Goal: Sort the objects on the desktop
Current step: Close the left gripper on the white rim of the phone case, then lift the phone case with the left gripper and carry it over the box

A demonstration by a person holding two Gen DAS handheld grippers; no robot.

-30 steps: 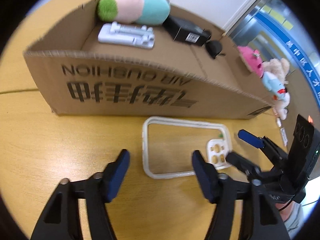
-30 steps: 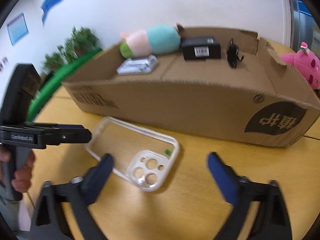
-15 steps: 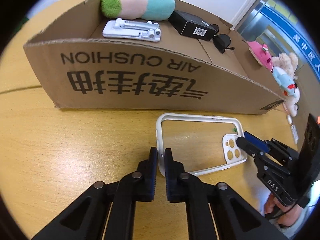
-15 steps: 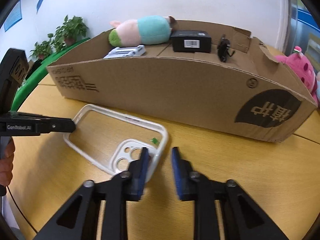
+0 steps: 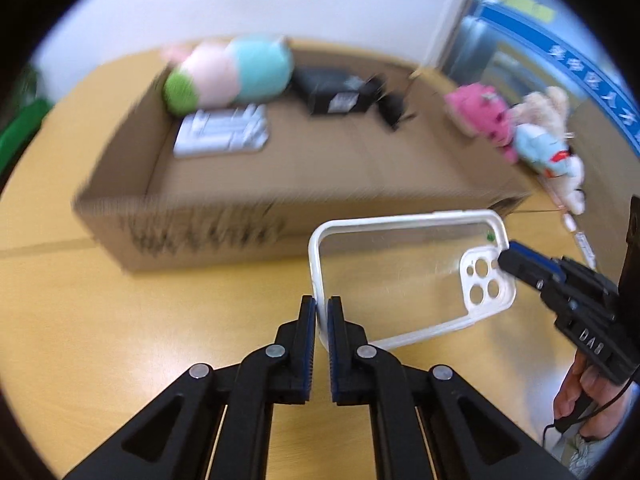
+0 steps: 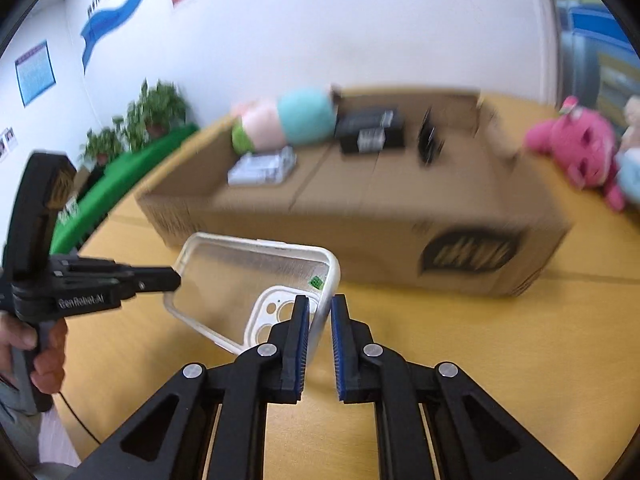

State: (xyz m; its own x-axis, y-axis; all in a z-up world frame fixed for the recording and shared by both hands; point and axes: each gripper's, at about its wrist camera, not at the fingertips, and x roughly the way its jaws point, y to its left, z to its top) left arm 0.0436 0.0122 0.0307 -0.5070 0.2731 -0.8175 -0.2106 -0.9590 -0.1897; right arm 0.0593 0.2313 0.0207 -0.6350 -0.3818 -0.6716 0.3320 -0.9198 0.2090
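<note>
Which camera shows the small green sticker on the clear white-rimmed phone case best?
The right wrist view: the green sticker sits large and fairly sharp inside the clear white-rimmed phone case, beside the camera cutout. In the left wrist view the sticker is only a tiny speck near the case's far corner.

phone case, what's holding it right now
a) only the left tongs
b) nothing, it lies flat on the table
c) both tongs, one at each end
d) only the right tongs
c: the left tongs pinch the rim at the plain end of the phone case, while the right tongs pinch the rim at the camera-cutout end.
</note>
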